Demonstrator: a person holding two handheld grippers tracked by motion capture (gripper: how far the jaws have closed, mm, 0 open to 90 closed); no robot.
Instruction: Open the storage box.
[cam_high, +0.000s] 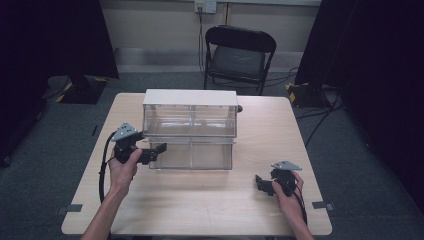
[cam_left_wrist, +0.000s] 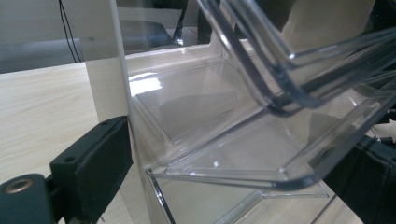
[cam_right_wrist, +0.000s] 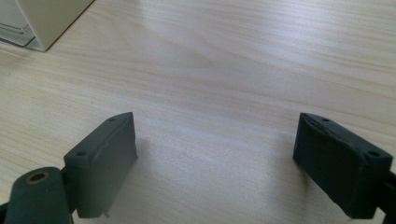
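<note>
A clear plastic two-tier drawer cabinet with a white top and sides (cam_high: 190, 130) stands on the pale wooden counter (cam_high: 200, 200), towards its far half, its long axis running across from left to right. The left gripper (cam_high: 159, 149) is at the cabinet's lower left front corner, and in the left gripper view its fingers (cam_left_wrist: 93, 158) stand apart on either side of the corner of the transparent lower drawer (cam_left_wrist: 243, 154), which juts a little way out of the cabinet; one finger lies outside the white side wall (cam_left_wrist: 105, 84) and the other beyond the drawer's clear front, so they straddle the corner, but whether the pads actually press on it cannot be told. The drawer's travel is towards the near edge of the counter, where bare room lies in front of the cabinet. The right gripper (cam_high: 260, 184) rests well to the right and nearer than the cabinet, close to the counter's near right edge; its fingers (cam_right_wrist: 105, 158) are spread wide over bare wood, holding nothing. The left hand is plainly the nearer one for the drawer, and a straight pull along the drawer's runners looks the likely call.
</note>
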